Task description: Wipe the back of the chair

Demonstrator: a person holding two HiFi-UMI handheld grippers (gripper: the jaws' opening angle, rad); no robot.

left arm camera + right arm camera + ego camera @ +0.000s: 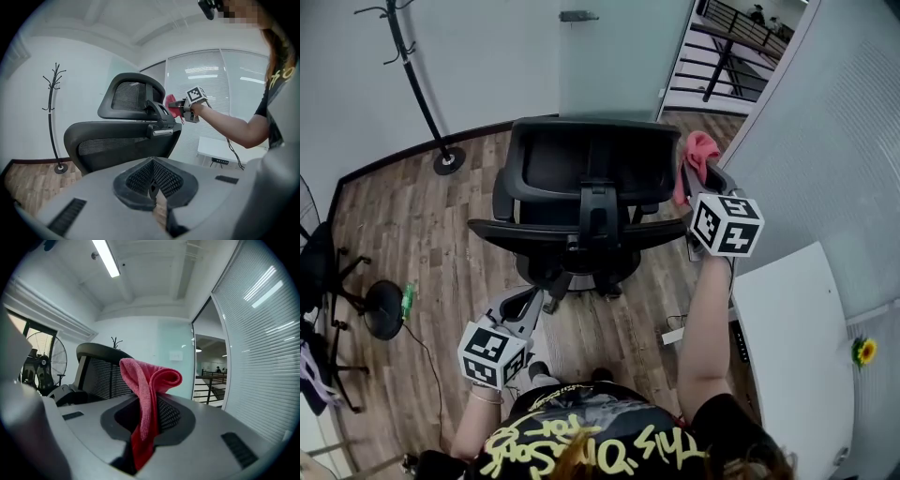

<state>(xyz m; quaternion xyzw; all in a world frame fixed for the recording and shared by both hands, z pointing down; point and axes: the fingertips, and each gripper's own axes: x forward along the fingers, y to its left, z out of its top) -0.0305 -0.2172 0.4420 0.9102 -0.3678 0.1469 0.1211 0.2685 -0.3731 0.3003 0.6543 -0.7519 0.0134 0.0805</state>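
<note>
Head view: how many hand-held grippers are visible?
2. The left hand-held gripper is low, behind the chair; the right hand-held gripper is up beside its headrest, holding a pink cloth.

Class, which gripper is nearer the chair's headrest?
Right. The right gripper holds a pink cloth beside the headrest; the left gripper hangs low, far below it.

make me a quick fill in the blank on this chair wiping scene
1. The cloth is clamped in the jaws of the ____ gripper.
2. The left gripper hangs low and holds ____.
3. The cloth is up beside the chair's ____.
4. The coat stand stands on a ____ floor.
Missing words: right; nothing; headrest; wooden.
</note>
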